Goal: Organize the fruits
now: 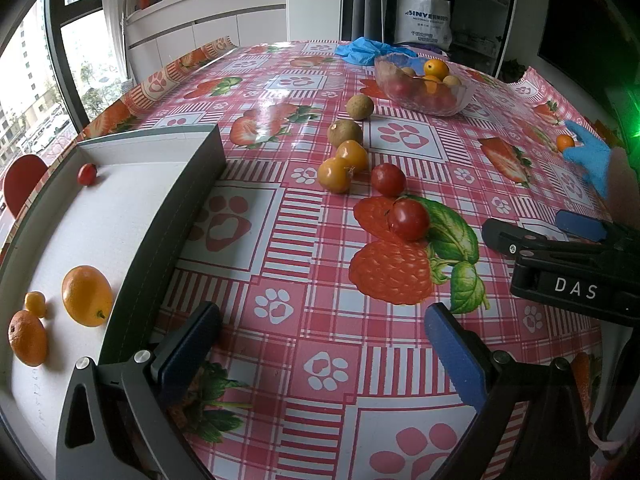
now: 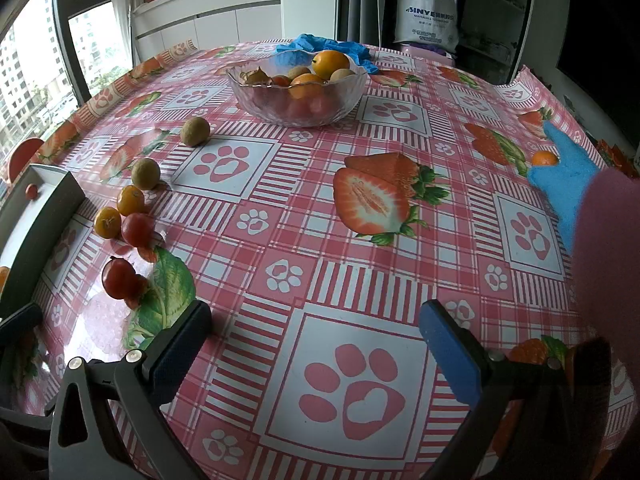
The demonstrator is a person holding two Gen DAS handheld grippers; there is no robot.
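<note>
Loose fruits lie mid-table: two red tomatoes [image 1: 408,219] [image 1: 387,179], two yellow fruits [image 1: 335,174] [image 1: 352,155] and two brown longans [image 1: 345,133] [image 1: 360,106]. A grey tray [image 1: 188,196] at the left holds an orange fruit [image 1: 87,295], a mandarin [image 1: 27,337], a small kumquat [image 1: 35,303] and a tomato [image 1: 87,174]. A glass bowl [image 2: 298,94] holds more fruit. My left gripper [image 1: 320,354] is open and empty beside the tray. My right gripper [image 2: 316,350] is open and empty above the cloth; it also shows in the left wrist view [image 1: 560,236].
A blue-gloved hand [image 2: 568,184] at the right edge touches a small orange [image 2: 544,158]. Blue gloves [image 2: 320,46] lie behind the bowl. The table has a red checked cloth [image 2: 360,280]. A counter and a window stand beyond.
</note>
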